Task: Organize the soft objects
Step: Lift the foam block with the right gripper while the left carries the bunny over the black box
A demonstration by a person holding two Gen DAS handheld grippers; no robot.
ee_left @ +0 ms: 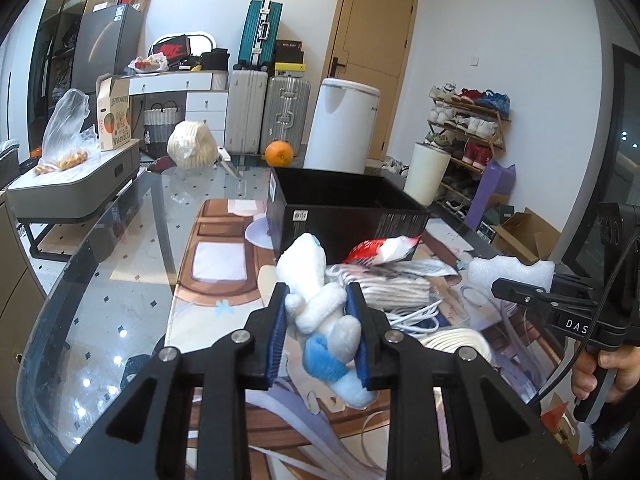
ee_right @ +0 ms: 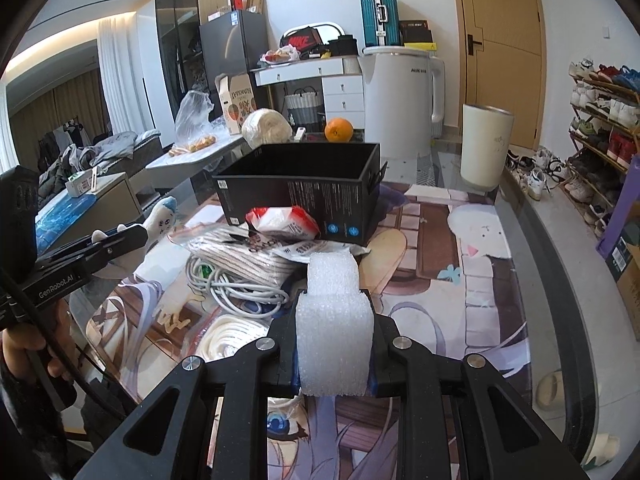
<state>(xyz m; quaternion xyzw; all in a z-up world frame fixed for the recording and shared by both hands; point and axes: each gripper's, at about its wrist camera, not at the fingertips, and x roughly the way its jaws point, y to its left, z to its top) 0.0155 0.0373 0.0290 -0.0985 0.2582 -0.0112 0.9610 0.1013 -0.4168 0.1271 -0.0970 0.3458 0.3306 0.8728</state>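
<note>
The left gripper [ee_left: 320, 312] is clamped on a plush toy [ee_left: 320, 312], its blue pads [ee_left: 279, 336] pressing the white body from both sides; the toy's head sticks up past the fingertips and its blue-trimmed legs hang back between the fingers, clear of the mat [ee_left: 224, 280]. To the left of this claw the glass table [ee_left: 120, 264] lies bare, and far beyond on that side sit a plastic bag [ee_left: 66, 128] and a round white bundle [ee_left: 194, 145]. Straight ahead of the claw stands an open black box [ee_left: 344, 210], with an orange [ee_left: 279, 153] behind it. Just ahead and to the right of the fingertips a red-and-white packet [ee_left: 384, 249] leans against the box wall, above a pile of bagged striped cloth [ee_left: 396, 284] and a white cable [ee_left: 416, 318]. In the right wrist view the same pile lies ahead and to the left of the right gripper [ee_right: 334, 322], with a coil of white rope [ee_right: 232, 340] near its left finger. The right gripper is closed on a foam block [ee_right: 334, 344], which is squeezed between the jaws and stands up beyond the fingertips, lifted off the mat. The box is ahead of it, slightly left, the packet touching its near wall. Further right a cream tumbler [ee_right: 484, 146] stands ahead and right of this claw, and a shoe rack [ee_right: 600, 120] lines the far right wall. The left wrist view shows a hand [ee_left: 608, 372] gripping the right gripper's handle at the far right.
</note>
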